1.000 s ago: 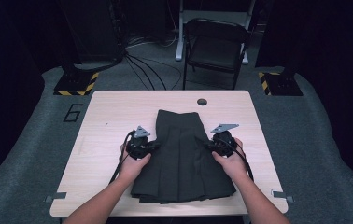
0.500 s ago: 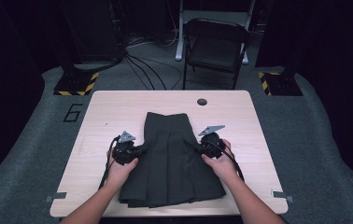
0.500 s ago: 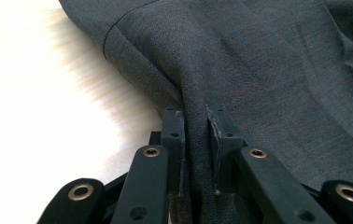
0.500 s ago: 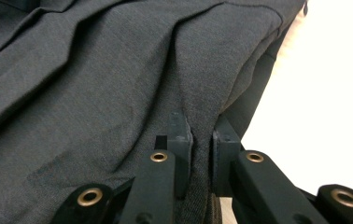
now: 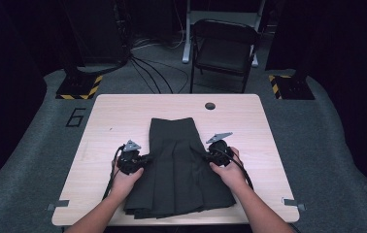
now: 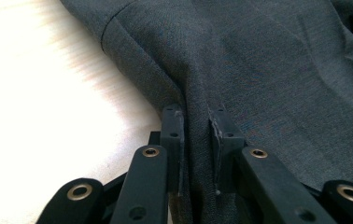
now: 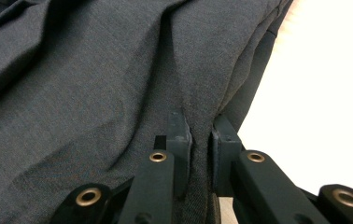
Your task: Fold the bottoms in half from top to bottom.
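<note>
Dark pleated skirt (image 5: 179,165) lying lengthwise on table (image 5: 123,116); left gripper (image 5: 140,160) and right gripper (image 5: 213,153) fingers pinch its opposite side edges

Dark grey pleated skirt (image 5: 179,165) lies flat, narrow waistband end pointing away, wide hem fanned out toward the near edge. It sits right between the 2 grippers: left gripper (image 5: 145,158) has a ridge of its left side edge pinched in its jaws, right gripper (image 5: 209,155) pinches the opposite edge.
</note>
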Demonstrator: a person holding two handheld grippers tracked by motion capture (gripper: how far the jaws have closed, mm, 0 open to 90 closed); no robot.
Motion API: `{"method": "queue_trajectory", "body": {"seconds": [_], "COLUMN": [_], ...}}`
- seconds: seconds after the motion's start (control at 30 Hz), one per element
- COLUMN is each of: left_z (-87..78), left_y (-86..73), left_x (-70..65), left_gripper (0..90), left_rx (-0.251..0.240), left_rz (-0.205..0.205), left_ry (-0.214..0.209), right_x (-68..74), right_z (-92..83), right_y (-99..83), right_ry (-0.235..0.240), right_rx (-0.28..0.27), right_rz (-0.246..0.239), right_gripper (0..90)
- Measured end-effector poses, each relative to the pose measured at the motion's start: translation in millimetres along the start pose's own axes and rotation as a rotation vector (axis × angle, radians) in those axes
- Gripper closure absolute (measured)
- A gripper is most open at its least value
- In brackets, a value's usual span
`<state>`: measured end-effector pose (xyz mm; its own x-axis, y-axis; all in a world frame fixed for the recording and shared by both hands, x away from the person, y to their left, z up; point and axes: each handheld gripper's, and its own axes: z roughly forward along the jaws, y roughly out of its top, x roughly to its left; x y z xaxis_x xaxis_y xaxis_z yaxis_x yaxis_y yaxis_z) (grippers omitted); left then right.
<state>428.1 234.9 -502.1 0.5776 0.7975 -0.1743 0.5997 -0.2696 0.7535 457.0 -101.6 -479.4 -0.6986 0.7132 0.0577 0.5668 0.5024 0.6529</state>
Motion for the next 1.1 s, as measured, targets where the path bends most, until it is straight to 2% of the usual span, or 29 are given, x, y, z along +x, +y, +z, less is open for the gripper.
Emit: {"method": "queue_trajectory", "body": {"seconds": [0.13, 0.2, 0.23, 0.3, 0.53, 0.73, 0.77, 0.83, 0.87, 0.97, 1.1], "left_z": [3.6, 3.8, 4.1, 4.5, 5.2, 6.3, 6.2, 6.2, 6.1, 5.6, 2.9], "left_y": [-2.0, -2.2, -2.4, -2.9, -3.6, -4.8, -4.7, -4.6, -4.5, -3.6, 1.6], "left_x": [1.1, 1.8, 1.6, 1.9, 2.6, 3.2, 3.3, 3.3, 3.3, 4.1, 6.6], "left_gripper": [77.4, 77.4, 77.4, 77.3, 75.4, 75.7, 75.6, 75.3, 74.3, 66.1, 60.8], "left_rx": [0.006, 0.02, 0.02, 0.02, 0.016, 0.02, 0.022, 0.022, 0.022, 0.006, -0.009], "left_rz": [-0.015, -0.008, -0.009, 0.0, -0.015, -0.014, -0.013, -0.008, -0.008, -0.037, -0.039], "left_ry": [0.005, -0.001, 0.0, 0.009, 0.003, 0.002, 0.002, 0.003, 0.004, 0.016, 0.012], "right_x": [-1.7, -2.6, -1.7, -3.4, -2.3, -2.8, -1.4, -3.0, -2.4, -3.1, -2.4], "right_z": [4.1, 6.6, 7.5, 9.0, 10.4, 13.5, 14.5, 14.2, 13.8, 13.3, 11.0], "right_y": [-1.1, -2.1, -2.7, -3.5, -3.4, -4.1, -3.9, -4.4, -4.3, -3.8, -2.8], "right_ry": [0.003, 0.005, 0.005, 0.002, 0.003, -0.002, -0.005, -0.001, 0.002, 0.002, 0.008], "right_rx": [0.01, 0.016, 0.024, 0.025, 0.025, 0.039, 0.033, 0.035, 0.038, 0.034, 0.022], "right_rz": [0.012, 0.007, 0.021, 0.005, 0.023, 0.009, 0.029, 0.014, 0.023, 0.027, 0.044], "right_gripper": [80.6, 80.5, 80.5, 80.3, 79.3, 79.6, 79.6, 79.4, 79.0, 72.6, 64.6]}}
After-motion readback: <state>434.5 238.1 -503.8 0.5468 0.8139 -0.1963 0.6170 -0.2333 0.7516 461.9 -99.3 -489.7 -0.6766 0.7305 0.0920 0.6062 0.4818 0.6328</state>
